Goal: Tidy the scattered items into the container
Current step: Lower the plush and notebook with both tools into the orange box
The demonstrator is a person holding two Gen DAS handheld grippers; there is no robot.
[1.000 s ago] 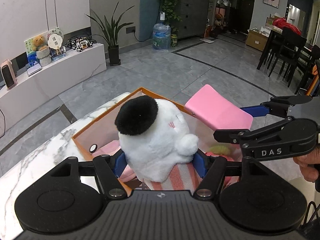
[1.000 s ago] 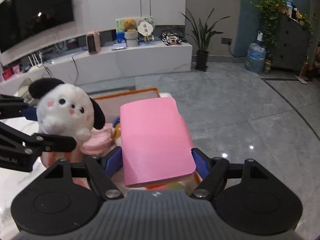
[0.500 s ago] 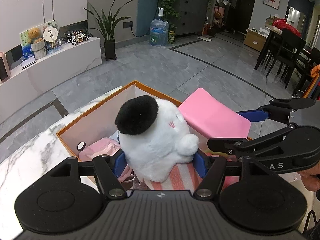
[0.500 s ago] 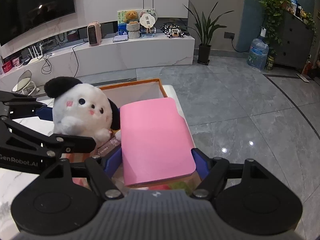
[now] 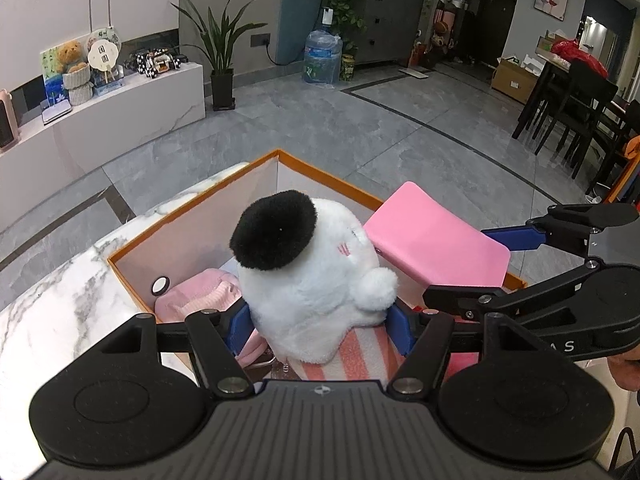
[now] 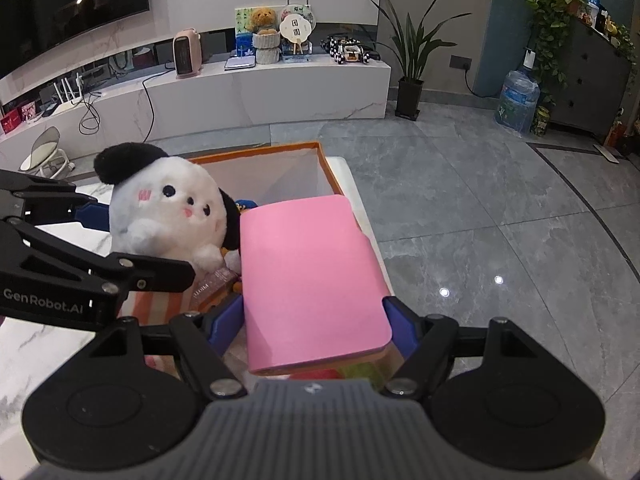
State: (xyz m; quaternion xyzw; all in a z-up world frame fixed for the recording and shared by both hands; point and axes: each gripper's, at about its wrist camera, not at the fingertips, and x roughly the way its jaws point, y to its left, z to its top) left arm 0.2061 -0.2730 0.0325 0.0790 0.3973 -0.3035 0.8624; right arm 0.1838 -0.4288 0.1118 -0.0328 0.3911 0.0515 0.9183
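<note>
A white plush toy with black ears sits between the fingers of my left gripper, which is shut on its lower body. My right gripper is shut on a flat pink book, held level. Both hang over the orange-rimmed box on the marble table. In the right wrist view the plush faces the camera, just left of the book and nearly touching it. The left wrist view shows the book to the plush's right. The box holds a pink cloth item and a pink-and-white striped item.
The box stands at the far corner of the marble table, with grey floor beyond the edge. A small pink packet lies in the box under the plush. A hand shows at the right edge. Dark dining chairs stand far right.
The plush has moved closer to the pink book above the box, and more of the box's inside shows. Both grippers stay shut on their items.
</note>
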